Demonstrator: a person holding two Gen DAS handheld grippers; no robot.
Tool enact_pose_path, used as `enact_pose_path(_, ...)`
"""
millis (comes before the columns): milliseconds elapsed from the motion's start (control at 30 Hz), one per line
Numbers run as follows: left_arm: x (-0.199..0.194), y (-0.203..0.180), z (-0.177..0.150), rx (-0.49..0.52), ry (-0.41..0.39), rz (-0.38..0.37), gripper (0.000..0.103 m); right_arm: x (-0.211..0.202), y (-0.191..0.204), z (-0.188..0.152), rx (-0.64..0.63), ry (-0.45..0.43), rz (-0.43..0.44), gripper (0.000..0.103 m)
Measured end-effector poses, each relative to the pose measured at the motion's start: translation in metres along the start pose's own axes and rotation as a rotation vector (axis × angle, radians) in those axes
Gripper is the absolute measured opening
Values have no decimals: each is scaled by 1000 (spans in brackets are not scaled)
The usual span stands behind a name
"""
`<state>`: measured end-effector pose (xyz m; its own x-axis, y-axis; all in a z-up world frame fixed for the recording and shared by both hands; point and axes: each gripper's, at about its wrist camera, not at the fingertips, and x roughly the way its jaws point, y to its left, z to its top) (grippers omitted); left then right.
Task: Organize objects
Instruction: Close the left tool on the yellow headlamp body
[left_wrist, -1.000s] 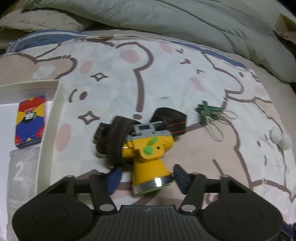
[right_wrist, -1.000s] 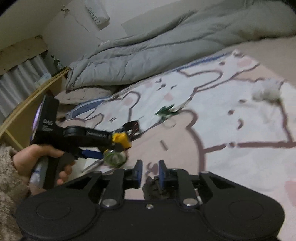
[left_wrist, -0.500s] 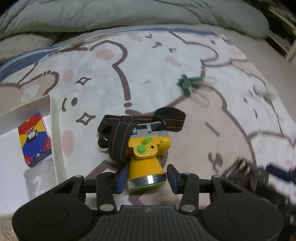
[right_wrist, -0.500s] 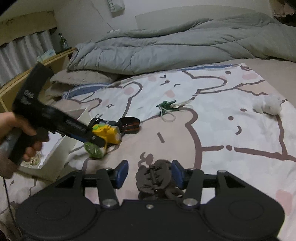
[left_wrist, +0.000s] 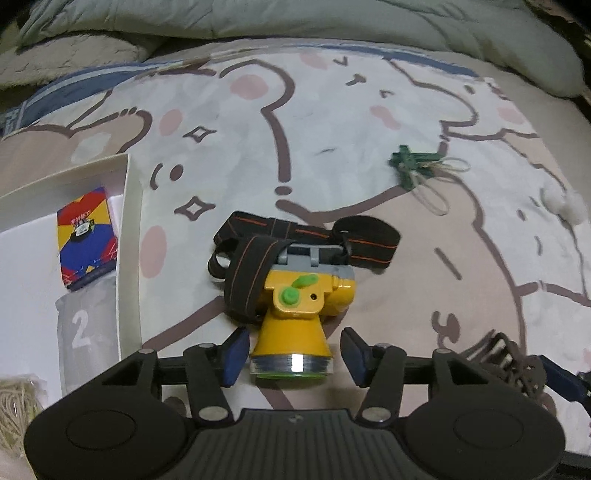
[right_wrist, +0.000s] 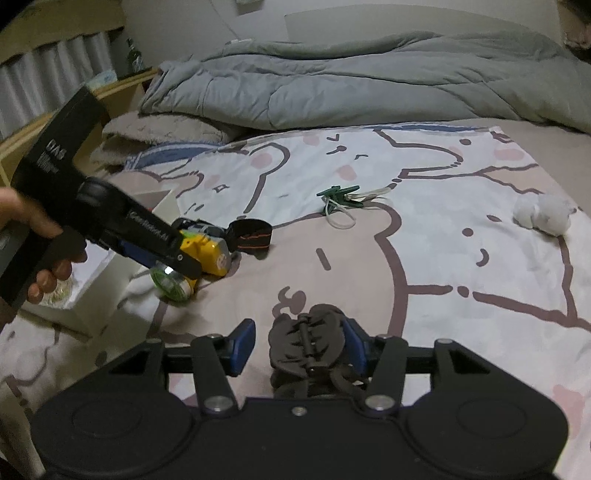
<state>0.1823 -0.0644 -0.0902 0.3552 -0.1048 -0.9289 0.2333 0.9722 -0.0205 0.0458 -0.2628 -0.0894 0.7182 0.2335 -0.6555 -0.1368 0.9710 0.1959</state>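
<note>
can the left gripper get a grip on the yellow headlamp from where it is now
Probably yes. The yellow headlamp already lies between the left gripper pads, which have just been opening and stand clear of its cone on both sides. Nothing blocks them; the black strap lies behind the lamp.

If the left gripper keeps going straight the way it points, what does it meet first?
The yellow headlamp: its lens end already sits between the open fingers of the left gripper, so they would probably slide along its body, then reach the black strap.

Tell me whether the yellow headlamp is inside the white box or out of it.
Out. The yellow headlamp lies on the bedsheet beside the white box.
</note>
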Motion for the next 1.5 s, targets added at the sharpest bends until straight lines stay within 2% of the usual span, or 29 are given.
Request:
enact_pose_path(267,11,-1,3,-37,0,47,56,4,0,-1,-7,7,-29,48)
enact_pose_path(433,17,5,3,-119,16,27,56,5,0,-1,-5,10,-34,48)
enact_pose_path(933,22,4,4,-154,-3,54,55,6,9,-3,-62,13,-67,47)
enact_pose_path(1000,22,4,4,-158,-6,49,49,6,9,-3,-60,13,-66,46)
enact_pose_path(1233,11,5,2,-156,-46,34,47,4,8,-2,-49,-12,-75,46)
enact_pose_path(1367,-4,7,4,-154,-104,11,41,1,4,-1,-35,-38,-92,46)
enact_pose_path(1500,-13,11,4,-166,-121,-7,38,-3,3,3,-26,-68,-114,46)
